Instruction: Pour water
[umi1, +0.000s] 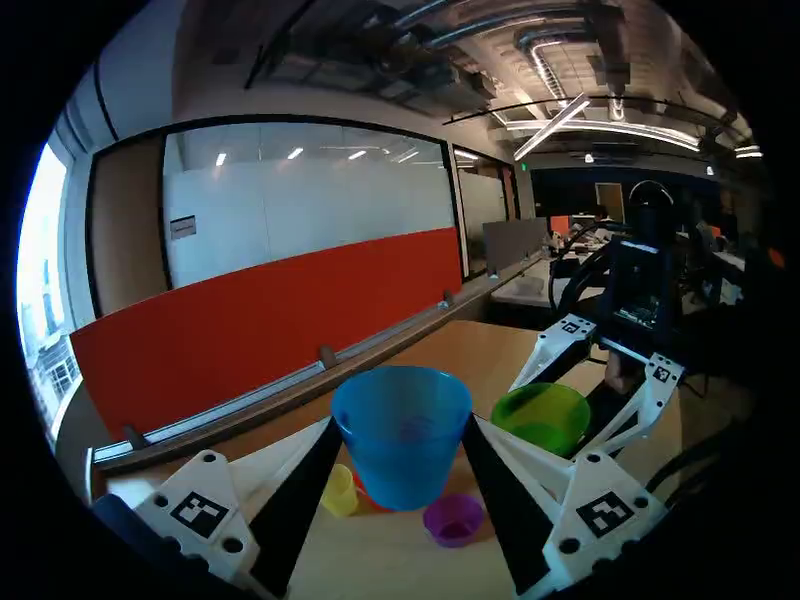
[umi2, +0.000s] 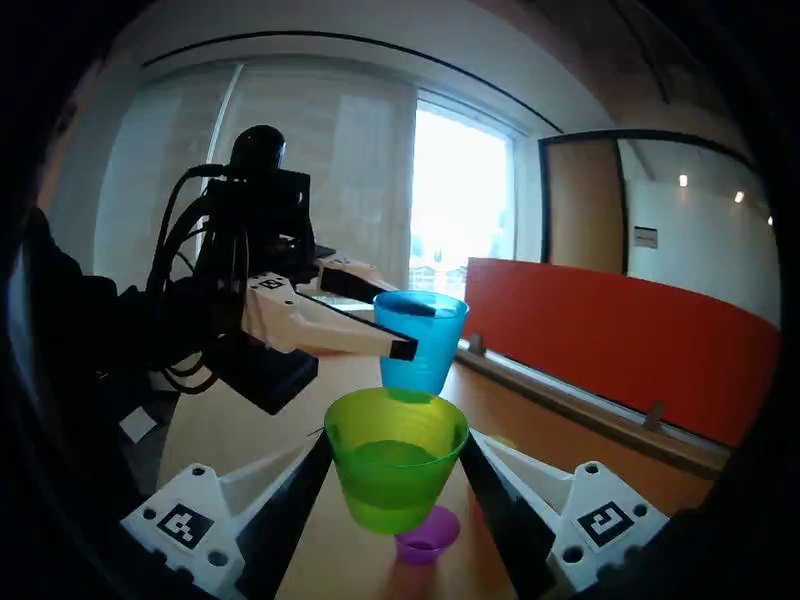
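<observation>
Both cups are up off the wooden table (umi1: 480, 350) and both stand upright, rims level. In the left gripper view, the left gripper (umi1: 402, 425) has the blue cup (umi1: 400, 465) pinched between its two white fingers, one pressing on each side of the cup wall just below the rim. The right gripper view shows the same hold from outside: a finger (umi2: 340, 338) lies against the near side of the blue cup and another crosses its rim.

The right gripper (umi2: 397, 440) grips the green cup (umi2: 395, 485) the same way, its jaws closed onto the cup's two sides. A darker band sits partway down inside the green cup (it may be liquid, though through the tinted plastic I cannot tell). The inside of the blue cup cannot be made out.

From the left gripper view the green cup hangs to the right of the blue one, near it but not touching, at about the same height.

Below them on the table stand two much smaller cups: a yellow cup (umi1: 340, 490) under the blue cup's left edge and a purple cup (umi1: 453, 518) under its right. A red partition (umi1: 250, 320) runs along the table's far edge, and dark cables trail back from the left gripper's housing (umi2: 262, 215).
</observation>
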